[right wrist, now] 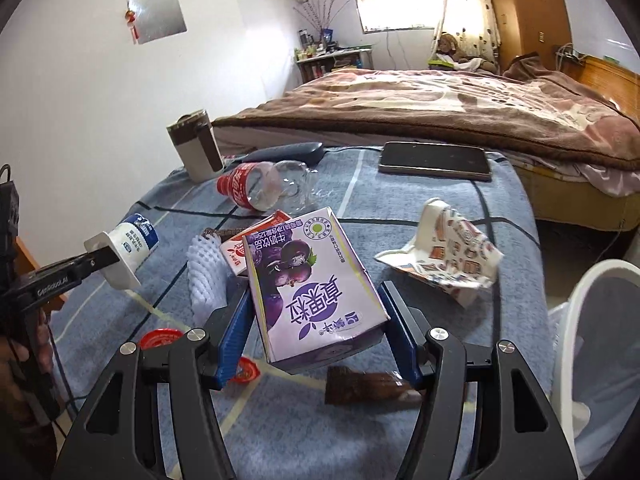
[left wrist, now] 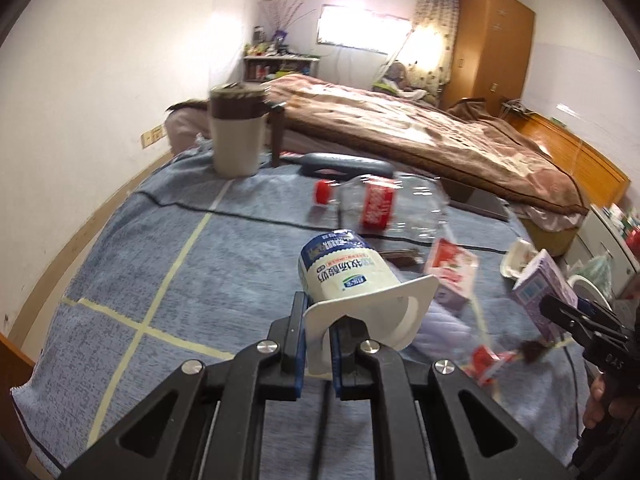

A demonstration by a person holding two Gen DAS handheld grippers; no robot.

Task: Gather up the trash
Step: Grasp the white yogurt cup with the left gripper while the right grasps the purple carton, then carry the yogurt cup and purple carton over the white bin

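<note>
Left wrist view: left gripper (left wrist: 320,334) pinches the rim of one empty yogurt cup (left wrist: 352,280), lifted over the blue cloth (left wrist: 160,240); one clear cola bottle (left wrist: 380,204) lies beyond. Right wrist view: right gripper (right wrist: 316,328) clamps one purple milk carton (right wrist: 308,284); one white bin (right wrist: 600,320) stands at right, contents unclear.

The left wrist camera is sitting just behind its own fingers (left wrist: 296,332), looking forward and down across the blue cloth (left wrist: 168,248) toward the bed (left wrist: 420,132) and window (left wrist: 360,26). The right wrist camera is sitting the same way behind its fingers (right wrist: 236,336), facing the same far wall from further right. Both are taking in the bottle (left wrist: 380,204) (right wrist: 256,186), the mug (left wrist: 236,132) (right wrist: 198,146) and each other's gripper at the frame edge.
</note>
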